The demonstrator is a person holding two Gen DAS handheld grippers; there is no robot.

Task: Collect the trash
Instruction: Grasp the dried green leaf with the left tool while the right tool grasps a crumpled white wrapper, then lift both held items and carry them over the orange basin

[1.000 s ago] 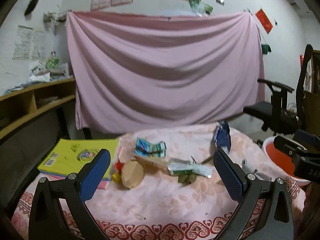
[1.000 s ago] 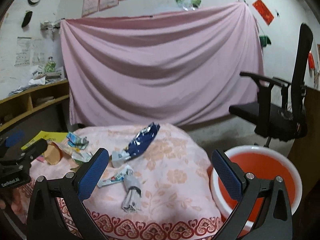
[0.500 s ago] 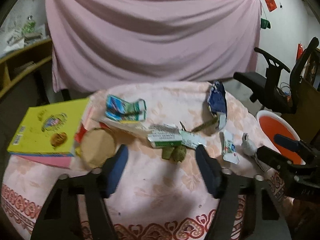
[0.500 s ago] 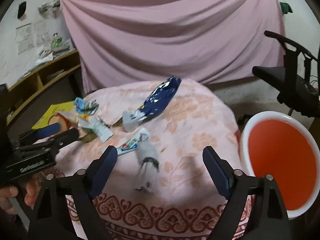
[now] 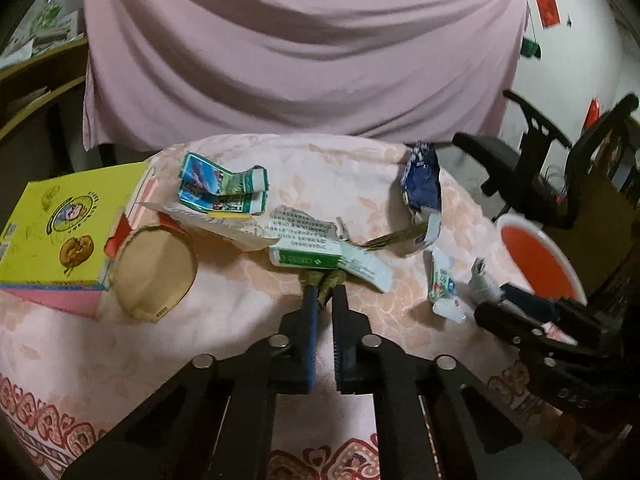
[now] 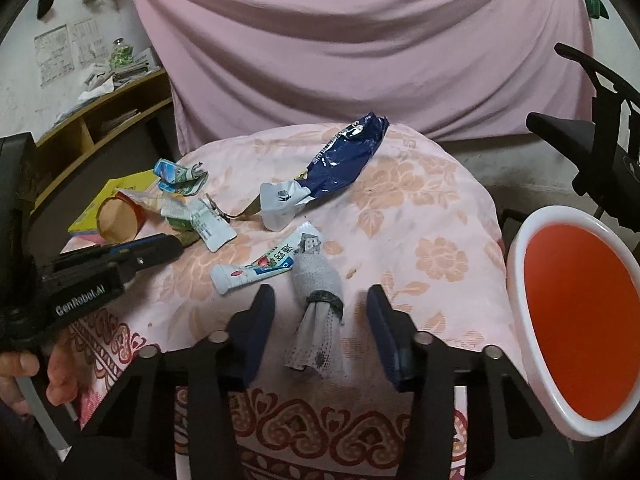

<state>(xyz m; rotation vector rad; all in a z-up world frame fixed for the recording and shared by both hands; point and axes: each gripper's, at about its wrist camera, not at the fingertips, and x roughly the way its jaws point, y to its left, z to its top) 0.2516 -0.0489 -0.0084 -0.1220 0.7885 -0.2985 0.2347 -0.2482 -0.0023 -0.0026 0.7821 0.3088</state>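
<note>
My left gripper (image 5: 324,294) is shut on a small olive wrapper (image 5: 322,280) that lies just under a green-and-white carton (image 5: 310,257) in the middle of the pink floral tablecloth (image 5: 240,320). The jaws of my right gripper (image 6: 320,310) are closing around a grey mesh bundle with a dark band (image 6: 318,296) near the table's front edge. The bundle lies between the pads, and gaps still show on both sides. A toothpaste tube (image 6: 260,269) lies just left of the bundle. A red basin with a white rim (image 6: 576,320) stands off the table to the right.
A blue snack bag (image 6: 342,160), a crumpled teal packet (image 5: 222,188), a paper cup on its side (image 5: 154,272) and a yellow book (image 5: 60,232) lie on the table. A black office chair (image 6: 600,140) stands behind the basin. A pink sheet hangs behind.
Both grippers tipped down toward the table. The left jaws went from wide open to shut on the olive wrapper. The right jaws narrowed around the grey bundle.
</note>
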